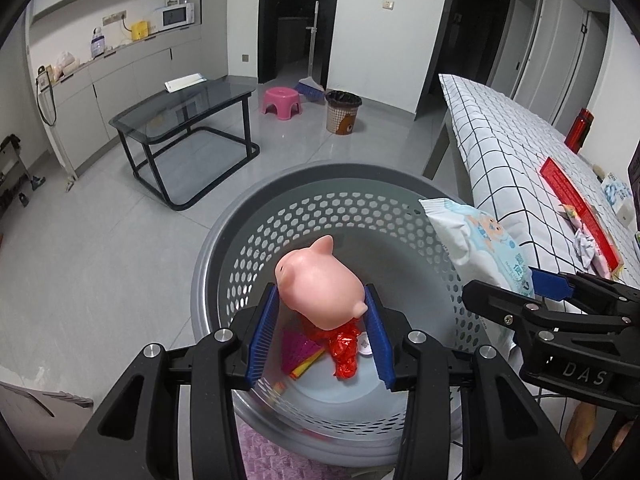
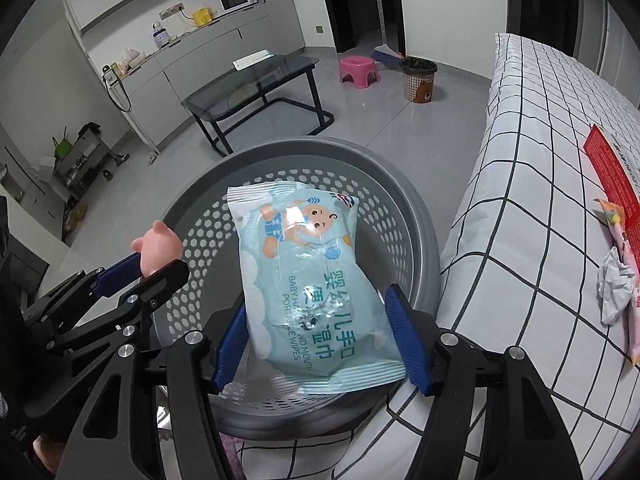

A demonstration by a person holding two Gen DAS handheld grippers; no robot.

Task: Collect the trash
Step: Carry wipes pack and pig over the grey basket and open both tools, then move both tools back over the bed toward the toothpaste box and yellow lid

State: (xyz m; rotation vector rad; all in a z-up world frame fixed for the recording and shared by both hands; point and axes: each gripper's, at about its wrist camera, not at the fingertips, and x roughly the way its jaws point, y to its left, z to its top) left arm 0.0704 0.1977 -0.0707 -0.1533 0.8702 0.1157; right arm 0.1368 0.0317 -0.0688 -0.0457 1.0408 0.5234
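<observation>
A pig toy (image 1: 320,284) is pinched in the left gripper (image 1: 322,336) and a wipes pack (image 2: 308,280) in the right gripper (image 2: 320,338), both held over the basket (image 1: 240,240). If released carelessly, the pack could be caught on the rim and dropped outside.

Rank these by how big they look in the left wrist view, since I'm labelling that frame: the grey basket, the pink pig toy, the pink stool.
1. Grey basket
2. Pink pig toy
3. Pink stool

The pig sits close to the camera and the stool far off, so their order is apparent size only.
</observation>
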